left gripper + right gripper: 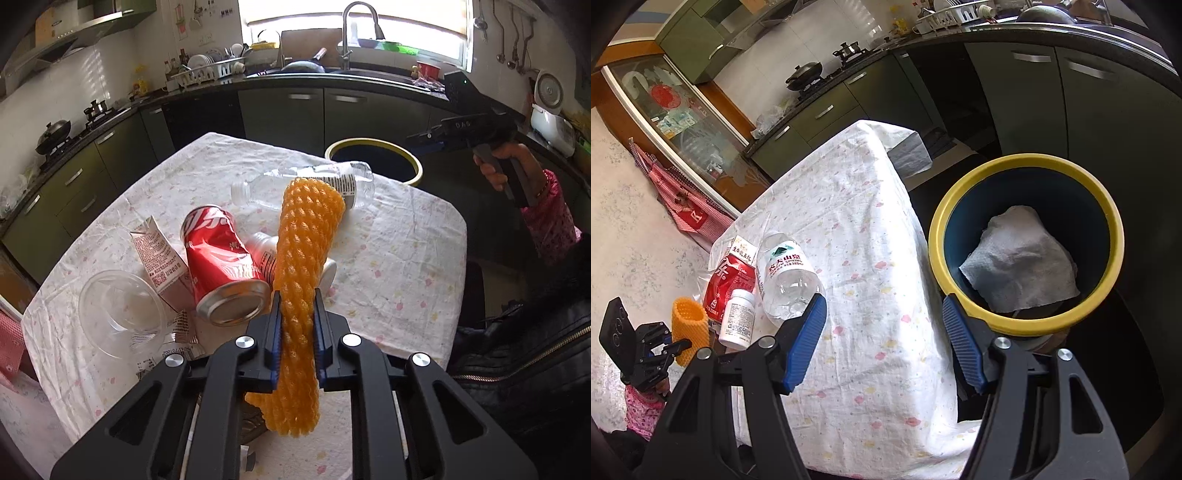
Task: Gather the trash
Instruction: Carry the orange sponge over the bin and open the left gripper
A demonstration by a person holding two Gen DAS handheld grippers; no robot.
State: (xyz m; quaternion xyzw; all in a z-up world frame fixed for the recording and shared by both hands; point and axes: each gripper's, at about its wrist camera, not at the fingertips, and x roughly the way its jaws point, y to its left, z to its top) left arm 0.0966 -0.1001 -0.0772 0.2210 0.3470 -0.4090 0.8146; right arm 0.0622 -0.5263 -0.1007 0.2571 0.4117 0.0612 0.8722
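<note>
Orange foam net (301, 266) clamped in left gripper (298, 332); right gripper (882, 339) spread, empty; one can (218, 258), two bottles.

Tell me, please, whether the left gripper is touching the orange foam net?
Touching. The left wrist view shows the left gripper with both blue pads pressed against the sides of the foam net, pinching it.
</note>
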